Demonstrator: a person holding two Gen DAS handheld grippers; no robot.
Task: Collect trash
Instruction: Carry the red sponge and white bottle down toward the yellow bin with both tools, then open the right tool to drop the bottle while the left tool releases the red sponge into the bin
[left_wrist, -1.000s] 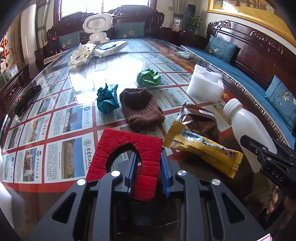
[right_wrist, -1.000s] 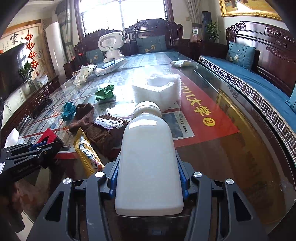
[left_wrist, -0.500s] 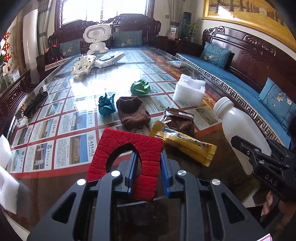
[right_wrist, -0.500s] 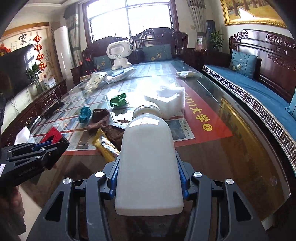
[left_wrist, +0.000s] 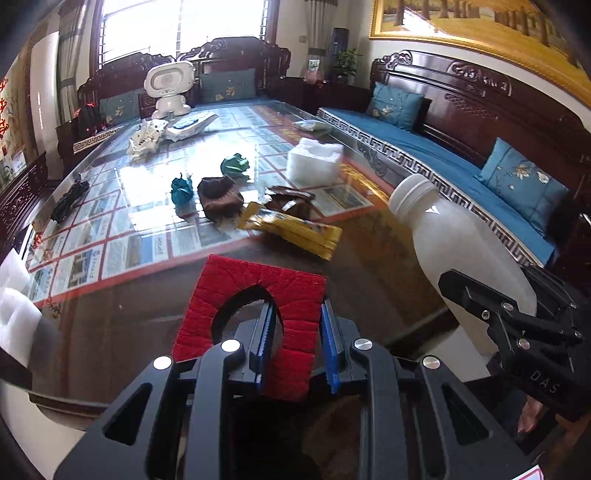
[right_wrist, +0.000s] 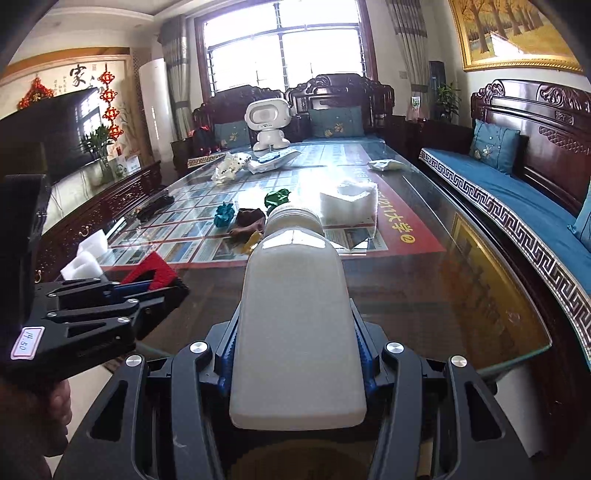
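Note:
My left gripper (left_wrist: 295, 332) is shut on a red scrap with an arched cut-out (left_wrist: 255, 295), held above the near end of the glass table (left_wrist: 369, 236). My right gripper (right_wrist: 295, 343) is shut on a white plastic bottle (right_wrist: 295, 306), lifted off the table; the same bottle (left_wrist: 454, 243) shows at the right of the left wrist view. Left on the table are a yellow wrapper (left_wrist: 295, 229), a brown wrapper (left_wrist: 291, 201), a brown knitted piece (left_wrist: 219, 197), a teal paper ball (left_wrist: 181, 188), a green paper ball (left_wrist: 234, 164) and a white foam block (left_wrist: 314, 162).
A white toy robot (left_wrist: 168, 86) and crumpled white packaging (left_wrist: 147, 138) sit at the table's far end. A black cable (left_wrist: 68, 197) lies near the left edge, white foam pieces (left_wrist: 14, 295) at the near left. A blue-cushioned wooden bench (left_wrist: 461, 166) runs along the right.
Both grippers have pulled back and risen from the table with their loads, so the trash looks smaller and farther. The table's near edge has come into view.

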